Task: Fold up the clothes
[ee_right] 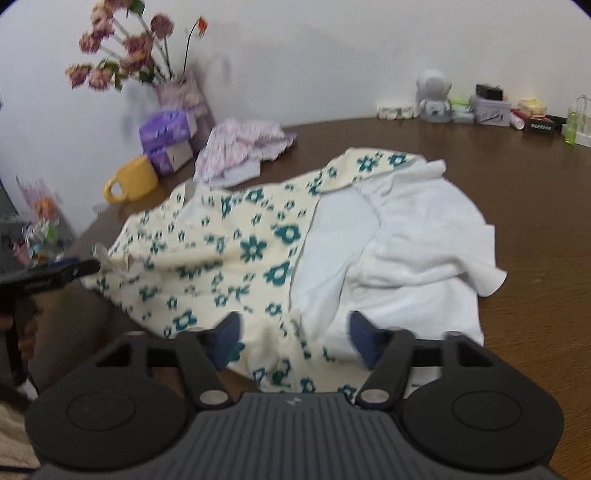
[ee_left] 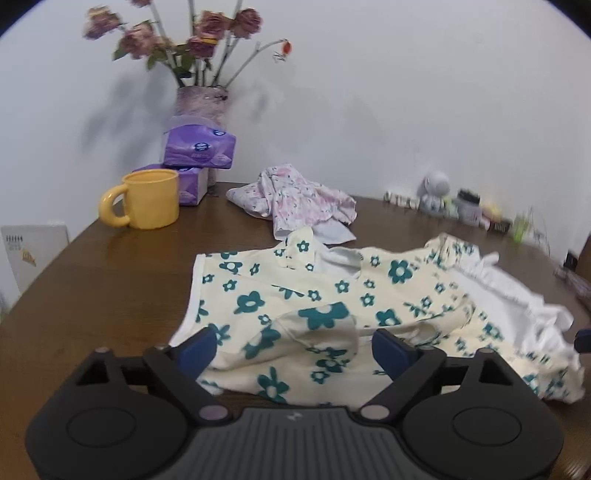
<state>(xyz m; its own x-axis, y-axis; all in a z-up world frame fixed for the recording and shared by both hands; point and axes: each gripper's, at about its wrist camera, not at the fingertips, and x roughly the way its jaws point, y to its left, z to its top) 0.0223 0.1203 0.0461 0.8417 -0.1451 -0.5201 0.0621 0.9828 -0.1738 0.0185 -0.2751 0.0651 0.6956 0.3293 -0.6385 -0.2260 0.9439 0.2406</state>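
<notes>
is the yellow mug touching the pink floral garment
Apart. In the left wrist view, bare brown table shows between the yellow mug and the pink floral garment; the right wrist view shows the same gap.

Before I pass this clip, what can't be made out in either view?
- Small items along the wall: blurred in the left wrist view, too small for labels in the right.
- Near hem of the floral garment: hidden behind the gripper bodies in both views.
- Flowers: tops cut off by the frame edge, motion-blurred.
- Left gripper in the right wrist view: cut off at the left edge.
</notes>
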